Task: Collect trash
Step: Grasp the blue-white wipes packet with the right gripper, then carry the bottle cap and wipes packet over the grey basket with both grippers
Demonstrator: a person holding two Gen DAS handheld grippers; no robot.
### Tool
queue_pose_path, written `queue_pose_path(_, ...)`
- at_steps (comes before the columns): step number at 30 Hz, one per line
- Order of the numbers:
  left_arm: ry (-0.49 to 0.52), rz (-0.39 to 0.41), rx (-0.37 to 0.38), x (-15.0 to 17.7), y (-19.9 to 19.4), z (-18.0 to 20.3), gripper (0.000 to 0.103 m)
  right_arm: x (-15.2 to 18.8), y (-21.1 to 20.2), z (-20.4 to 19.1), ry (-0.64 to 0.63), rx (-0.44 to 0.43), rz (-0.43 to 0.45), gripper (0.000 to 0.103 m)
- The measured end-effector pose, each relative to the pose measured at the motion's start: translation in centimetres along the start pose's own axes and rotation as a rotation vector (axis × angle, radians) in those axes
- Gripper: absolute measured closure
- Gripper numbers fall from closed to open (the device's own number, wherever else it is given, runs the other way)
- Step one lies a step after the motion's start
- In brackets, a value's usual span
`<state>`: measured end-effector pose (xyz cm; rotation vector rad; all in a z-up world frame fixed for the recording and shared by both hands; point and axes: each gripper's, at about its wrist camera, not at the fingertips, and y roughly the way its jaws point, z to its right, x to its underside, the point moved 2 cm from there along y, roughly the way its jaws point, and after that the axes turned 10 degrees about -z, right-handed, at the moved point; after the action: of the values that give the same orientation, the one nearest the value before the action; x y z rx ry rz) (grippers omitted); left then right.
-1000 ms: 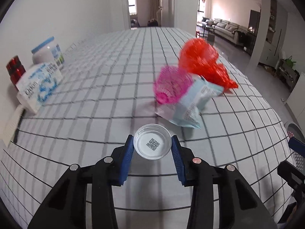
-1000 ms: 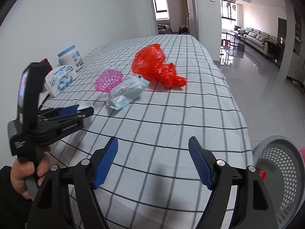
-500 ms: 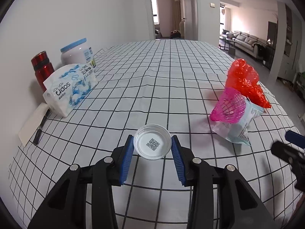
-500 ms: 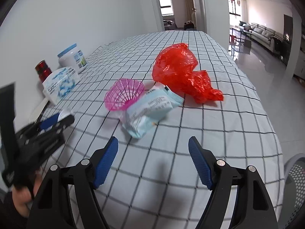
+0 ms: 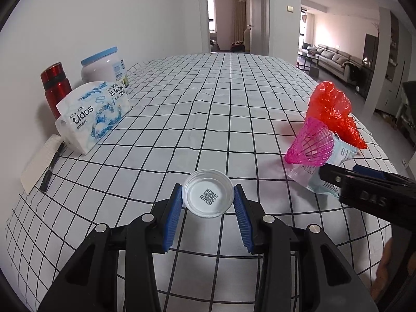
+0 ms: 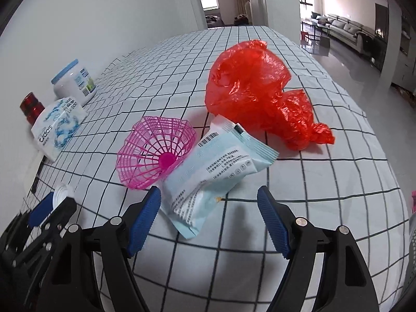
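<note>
Right gripper (image 6: 208, 218) moved in, jaws wide over wrapper (image 6: 213, 174); left gripper (image 5: 207, 209) clamps lid (image 5: 207, 197).

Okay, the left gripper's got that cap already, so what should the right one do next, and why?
Probably ease the right gripper forward and close on the pale blue wrapper. Its jaws are open and empty, and the wrapper's near end already lies between the fingertips, closer than the pink mesh cup or red plastic bag. The left gripper holds the white cap.
</note>
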<state>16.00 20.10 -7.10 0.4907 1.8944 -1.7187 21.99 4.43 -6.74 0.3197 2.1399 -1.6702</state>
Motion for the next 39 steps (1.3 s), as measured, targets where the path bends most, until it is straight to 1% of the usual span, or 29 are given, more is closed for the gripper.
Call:
queue_pose_path(11,0.017,0.006,0.002,0.1,-0.1,0.3,0.064,-1.2,1.5,-0.7,0.057,0.010,-0.007,0.030)
queue_pose_path(12,0.017,0.006,0.002,0.1,-0.1,0.3,0.064,-1.1,1.5,-0.6,0.054,0.005,-0.007,0.035)
queue_pose_path(13,0.017,0.005,0.004,0.1,-0.1,0.3,0.064,-1.0,1.6,-0.6,0.050,-0.003,-0.012,0.044)
queue_pose_path(14,0.018,0.005,0.005,0.1,-0.1,0.3,0.064,-0.9,1.7,-0.6,0.045,-0.017,-0.023,0.051)
queue_pose_path(16,0.020,0.010,-0.001,0.1,-0.1,0.4,0.064,-0.8,1.5,-0.7,0.039,-0.027,-0.013,0.058)
queue_pose_path(20,0.010,0.001,0.009,0.1,0.1,0.1,0.064,0.3,0.6,-0.4,0.019,-0.046,-0.004,0.060)
queue_pose_path(26,0.008,0.002,0.013,0.1,0.2,0.0,0.064,2.9,-1.9,0.7,-0.003,-0.035,0.034,0.060)
queue_pose_path(33,0.028,0.025,0.011,0.2,-0.7,0.6,0.064,7.5,-5.6,4.3,0.001,-0.037,0.051,0.060)
queue_pose_path(39,0.046,0.044,0.027,0.3,-2.8,1.9,0.064,9.8,-8.4,7.5,0.028,-0.033,0.078,0.060)
